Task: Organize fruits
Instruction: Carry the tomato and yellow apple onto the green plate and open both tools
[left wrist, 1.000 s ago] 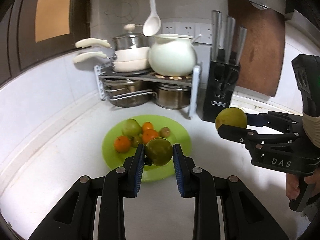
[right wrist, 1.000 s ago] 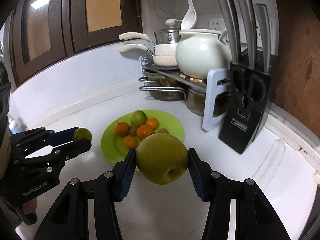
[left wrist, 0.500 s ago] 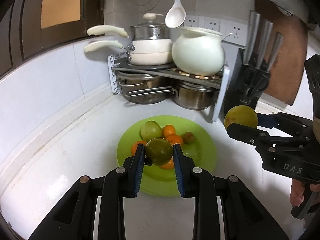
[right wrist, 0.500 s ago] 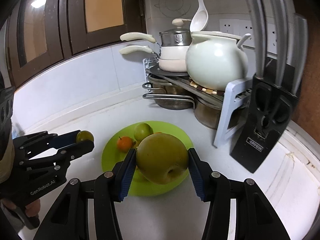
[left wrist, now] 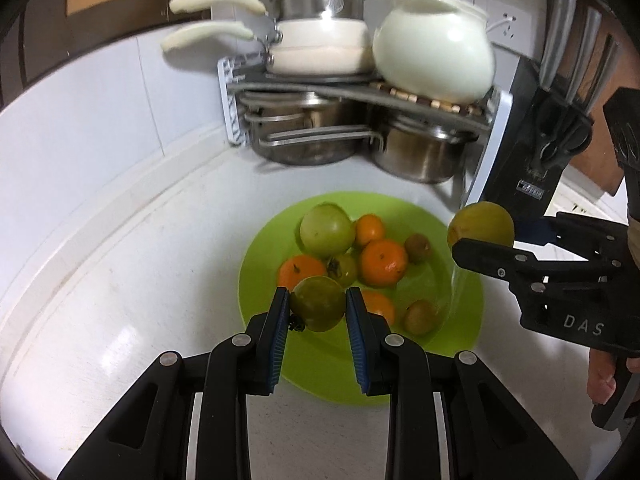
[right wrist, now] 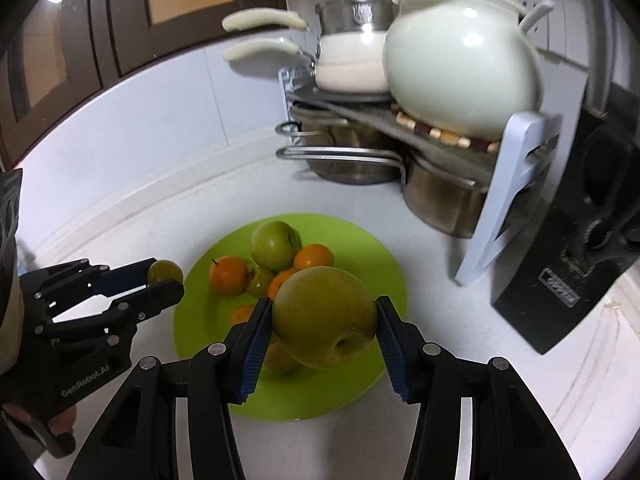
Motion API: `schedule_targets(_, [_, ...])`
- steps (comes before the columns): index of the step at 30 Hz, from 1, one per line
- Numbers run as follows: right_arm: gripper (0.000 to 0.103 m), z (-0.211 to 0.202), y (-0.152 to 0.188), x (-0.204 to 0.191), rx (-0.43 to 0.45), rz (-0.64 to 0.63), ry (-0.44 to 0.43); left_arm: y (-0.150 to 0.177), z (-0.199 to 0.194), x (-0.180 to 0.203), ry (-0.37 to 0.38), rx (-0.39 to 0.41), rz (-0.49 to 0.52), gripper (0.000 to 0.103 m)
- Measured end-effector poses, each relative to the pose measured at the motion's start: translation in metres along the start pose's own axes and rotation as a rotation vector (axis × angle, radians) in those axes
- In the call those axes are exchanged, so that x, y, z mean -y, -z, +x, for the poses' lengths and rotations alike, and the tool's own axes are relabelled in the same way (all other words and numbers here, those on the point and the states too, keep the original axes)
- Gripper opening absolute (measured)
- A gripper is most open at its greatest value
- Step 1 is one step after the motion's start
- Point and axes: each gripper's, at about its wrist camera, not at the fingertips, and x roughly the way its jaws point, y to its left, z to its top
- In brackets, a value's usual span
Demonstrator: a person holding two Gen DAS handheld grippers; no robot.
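Note:
A lime green plate (left wrist: 460, 316) (right wrist: 372, 248) on the white counter holds several oranges (left wrist: 383, 261) and green fruits (left wrist: 327, 229). My left gripper (left wrist: 318, 312) is shut on a small dark green fruit (left wrist: 318, 308) and holds it above the plate's near left part. It also shows in the right wrist view (right wrist: 165, 272). My right gripper (right wrist: 322, 336) is shut on a large yellow-green apple (right wrist: 324, 316) above the plate's near side. The apple also shows in the left wrist view (left wrist: 480, 224), over the plate's right rim.
A metal rack (left wrist: 360, 96) with steel pots (left wrist: 416, 152), white pans and a white teapot (left wrist: 434, 48) stands behind the plate. A black knife block (left wrist: 536, 148) stands at the right. White tiled wall runs along the left.
Both grippers have moved forward and down toward the plate with their fruits held. The plate and rack now look nearer and larger.

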Motion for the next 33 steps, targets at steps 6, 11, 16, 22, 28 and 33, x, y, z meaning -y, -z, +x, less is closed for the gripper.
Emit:
schedule_targets(6, [0.052,0.021,0.003,0.001,-0.051,0.001,-0.001,0.007,0.021,-0.001,-0.001,-0.054,0.005,0.029])
schedule_targets(11, [0.052,0.036,0.009,0.004,-0.092,0.017,-0.004,0.012,0.032,0.000,0.001,-0.086,0.011,0.029])
schedule_targets(16, [0.053,0.041,0.012,0.005,-0.105,0.031,-0.011,0.012,0.035,0.000,0.008,-0.093,0.003,0.031])
schedule_targets(22, [0.055,0.035,0.009,0.001,-0.084,0.019,-0.008,0.010,0.030,-0.001,0.000,-0.080,0.004,0.039])
schedule_targets(28, [0.055,0.030,0.011,0.000,-0.077,0.026,-0.008,0.010,0.022,-0.002,-0.012,-0.064,-0.002,0.046])
schedule_targets(33, [0.055,0.020,0.013,-0.004,-0.062,0.027,-0.003,0.010,0.008,-0.004,-0.026,-0.045,-0.017,0.052])
